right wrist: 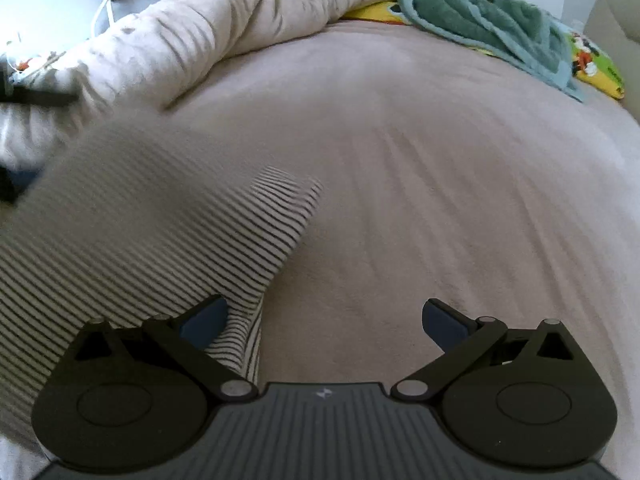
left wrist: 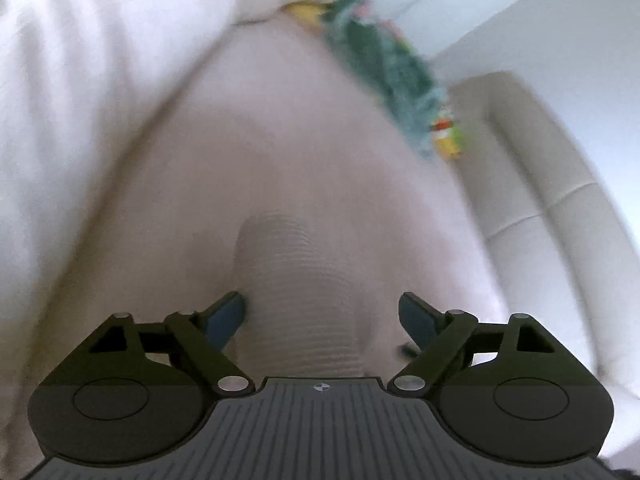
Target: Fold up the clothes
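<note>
A striped garment [right wrist: 132, 220] is spread on the bed [right wrist: 420, 200], at the left of the right wrist view, with one sleeve-like part pointing toward the middle of the bed. The right hand-held gripper [right wrist: 324, 320] is seen wide apart and empty; its left finger lies over the garment's edge and its right finger over bare blanket. The left hand-held gripper [left wrist: 322, 316] is also spread wide, and a ribbed strip of the same cloth [left wrist: 292, 280] lies between its fingers, but it is not seen pinched. A rolled duvet [right wrist: 240, 28] and a green towel [right wrist: 492, 24] are kept well apart at the far side. For a clean fold, each edge is probably best gripped near a corner, lifted only a little, and laid over without dragging the blanket.
</note>
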